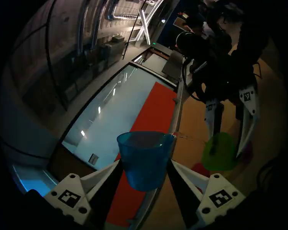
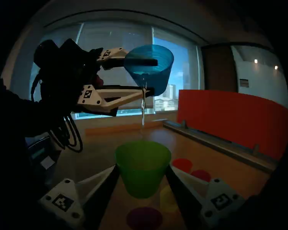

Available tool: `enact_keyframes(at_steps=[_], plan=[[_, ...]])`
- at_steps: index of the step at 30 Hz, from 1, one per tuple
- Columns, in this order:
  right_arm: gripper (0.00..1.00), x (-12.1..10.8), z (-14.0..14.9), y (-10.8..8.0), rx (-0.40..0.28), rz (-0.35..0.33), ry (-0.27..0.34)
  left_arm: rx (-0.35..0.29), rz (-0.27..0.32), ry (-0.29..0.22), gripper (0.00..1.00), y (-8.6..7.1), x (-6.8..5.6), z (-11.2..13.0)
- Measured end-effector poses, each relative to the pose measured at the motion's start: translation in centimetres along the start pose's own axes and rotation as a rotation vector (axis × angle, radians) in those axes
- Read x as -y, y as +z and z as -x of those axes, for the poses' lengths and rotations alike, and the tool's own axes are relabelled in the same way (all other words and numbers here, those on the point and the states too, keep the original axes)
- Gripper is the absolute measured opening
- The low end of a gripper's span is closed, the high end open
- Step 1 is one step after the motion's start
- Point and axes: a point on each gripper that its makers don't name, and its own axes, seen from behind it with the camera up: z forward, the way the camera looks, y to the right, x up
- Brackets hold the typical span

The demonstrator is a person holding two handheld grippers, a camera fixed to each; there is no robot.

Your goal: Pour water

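A blue cup [image 1: 144, 159] sits between the fingers of my left gripper [image 1: 144, 165], which is shut on it. In the right gripper view this blue cup [image 2: 149, 67] is tipped over, and a thin stream of water [image 2: 143, 105] falls from its rim. Below it stands the green cup [image 2: 143, 166], upright, with my right gripper [image 2: 143, 170] shut on it just above the wooden table [image 2: 105, 153]. In the left gripper view the right gripper [image 1: 225, 152] hangs farther off with the green cup [image 1: 219, 151] between its white fingers.
Flat round discs lie on the table by the green cup: red [image 2: 182, 165], dark red [image 2: 144, 218], yellow [image 2: 168, 197]. A red panel [image 2: 240, 119] and a metal rail [image 2: 220, 145] border the table's right side. A large window [image 2: 105, 42] is behind.
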Motion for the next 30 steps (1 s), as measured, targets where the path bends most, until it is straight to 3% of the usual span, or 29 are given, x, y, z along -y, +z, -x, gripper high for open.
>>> enact_keyframes(at_steps=[30], plan=[[0.87, -0.44, -0.16, -0.47, -0.007, 0.008, -0.006, 0.002, -0.022, 0.105, 0.78, 0.11, 0.74, -0.66]])
